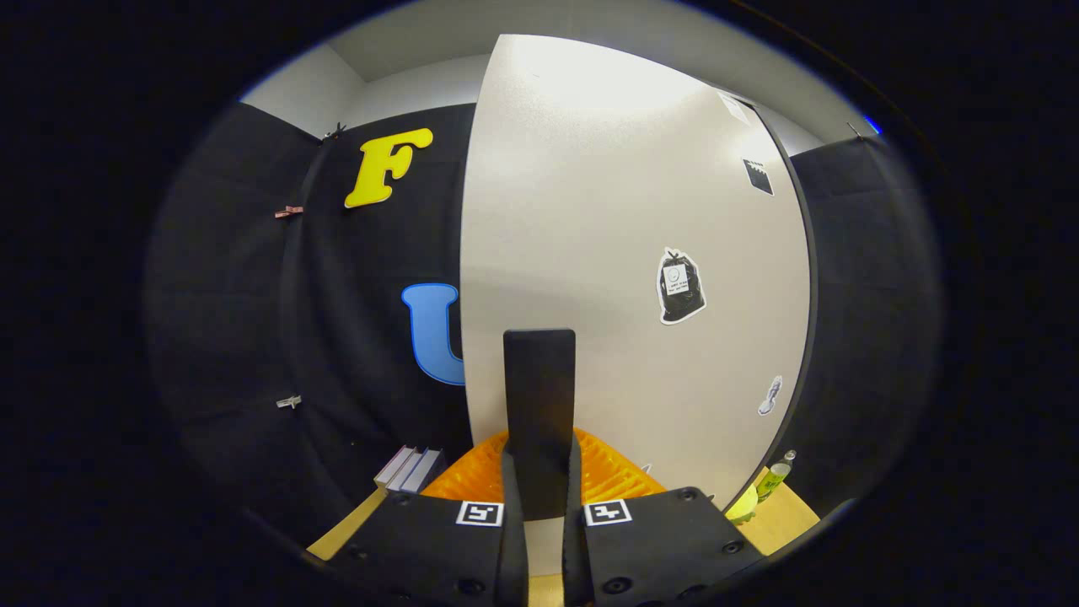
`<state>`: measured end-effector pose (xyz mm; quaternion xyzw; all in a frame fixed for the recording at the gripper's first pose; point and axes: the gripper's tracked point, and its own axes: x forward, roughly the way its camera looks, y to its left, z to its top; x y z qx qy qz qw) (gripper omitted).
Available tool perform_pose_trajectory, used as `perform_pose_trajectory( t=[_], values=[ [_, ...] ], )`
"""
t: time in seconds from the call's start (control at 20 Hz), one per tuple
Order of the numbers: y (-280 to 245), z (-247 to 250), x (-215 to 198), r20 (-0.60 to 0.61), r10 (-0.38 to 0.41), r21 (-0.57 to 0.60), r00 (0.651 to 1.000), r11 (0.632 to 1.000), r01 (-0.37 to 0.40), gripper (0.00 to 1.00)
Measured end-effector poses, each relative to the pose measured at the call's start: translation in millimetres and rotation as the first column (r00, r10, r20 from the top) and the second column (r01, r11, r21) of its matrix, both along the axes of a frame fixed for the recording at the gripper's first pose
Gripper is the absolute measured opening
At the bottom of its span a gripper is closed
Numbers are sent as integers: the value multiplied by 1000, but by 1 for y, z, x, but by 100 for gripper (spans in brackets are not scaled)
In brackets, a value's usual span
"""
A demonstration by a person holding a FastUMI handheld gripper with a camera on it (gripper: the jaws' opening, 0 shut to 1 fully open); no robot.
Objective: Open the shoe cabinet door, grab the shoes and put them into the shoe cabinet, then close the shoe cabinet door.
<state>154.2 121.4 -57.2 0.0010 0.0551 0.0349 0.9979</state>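
Observation:
The white shoe cabinet door stands close in front of me, with a few stickers on it and a dark edge along its right side. A black upright handle rises from between my fingers against the door's lower part. My gripper is shut on this handle, one finger pressed to each side of it. An orange ribbed object lies low just beyond the fingers; what it is I cannot tell.
Several books stand on the wooden surface left of the fingers, against the black cloth wall. A green bottle and a yellow object sit to the right, past the door's edge.

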Motion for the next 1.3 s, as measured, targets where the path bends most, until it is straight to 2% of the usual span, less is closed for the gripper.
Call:
perform_pose_trajectory(
  t=[0.15,0.85,1.1,1.3],
  values=[
    [-16,3,-31,-6,26,6,1000,1000,-26,20],
    [-78,10,-112,-21,137,18,990,990,-136,20],
    [-113,13,-138,-21,126,25,992,992,-126,20],
    [-146,15,-156,-27,72,25,997,997,-72,19]
  ],
)
